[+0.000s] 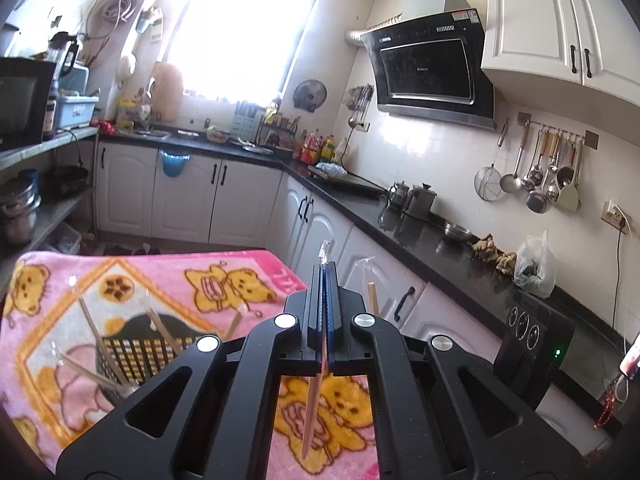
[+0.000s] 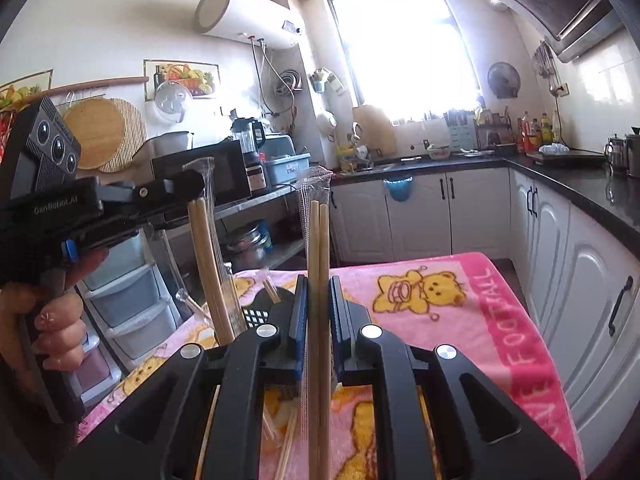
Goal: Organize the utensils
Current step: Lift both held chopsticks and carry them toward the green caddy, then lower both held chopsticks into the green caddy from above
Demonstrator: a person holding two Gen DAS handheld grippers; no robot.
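A wrapped chopstick pair [image 2: 319, 280] is pinched upright between the right gripper's [image 2: 319, 300] jaws; another wrapped pair [image 1: 316, 400] is pinched in the left gripper's [image 1: 325, 280] pressed-together jaws.

Both black two-finger grippers point slightly downward with jaws clamped, left gripper [image 1: 325, 280] and right gripper [image 2: 319, 292].

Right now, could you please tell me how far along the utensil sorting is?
Done: several wrapped wooden chopsticks stand in the black slotted plastic basket on the pink bear-print towel. In hand: the left gripper and right gripper each clamp a wrapped chopstick pair. Left: loose chopsticks on the towel.
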